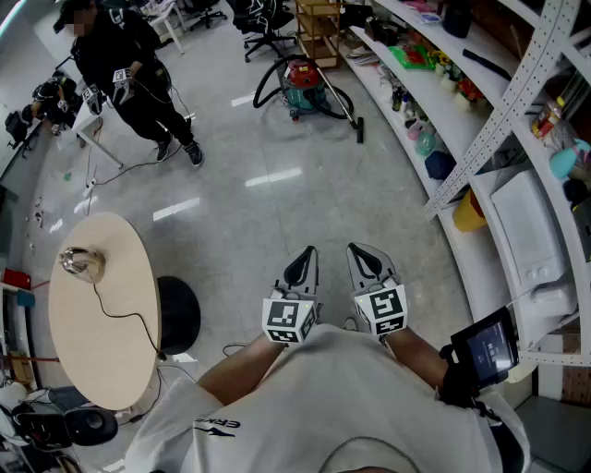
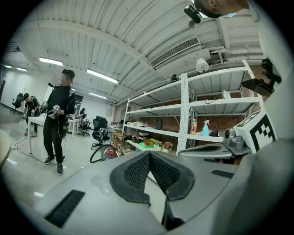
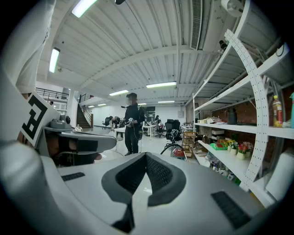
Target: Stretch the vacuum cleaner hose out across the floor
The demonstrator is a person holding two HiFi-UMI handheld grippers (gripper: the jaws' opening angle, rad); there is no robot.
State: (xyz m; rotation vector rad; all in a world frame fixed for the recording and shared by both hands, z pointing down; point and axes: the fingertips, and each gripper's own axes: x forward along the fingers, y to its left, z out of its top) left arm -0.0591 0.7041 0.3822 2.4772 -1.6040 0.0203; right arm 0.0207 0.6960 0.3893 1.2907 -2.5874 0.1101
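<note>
Close before my chest, my left claw (image 1: 307,255) and right claw (image 1: 358,251) sit side by side, pointing nearly level across the room. Both are pinched fully together with nothing between the pads. Beside me on the left stands a round surface (image 1: 83,342) carrying a shiny object (image 1: 81,263) on a cable, with a black stool (image 1: 180,314) at its edge. Along my right run curved white shelves (image 1: 443,120) crowded with small items. Glossy grey floor (image 1: 277,175) stretches ahead of the claws. Well apart from them, far across that floor, sits the red vacuum (image 1: 301,81), its black hose (image 1: 259,83) looped beside it and its wand (image 1: 346,111) lying toward the shelves. Left of it stands a person (image 1: 138,78) in black, and office chairs (image 1: 268,28) sit farthest back.
</note>
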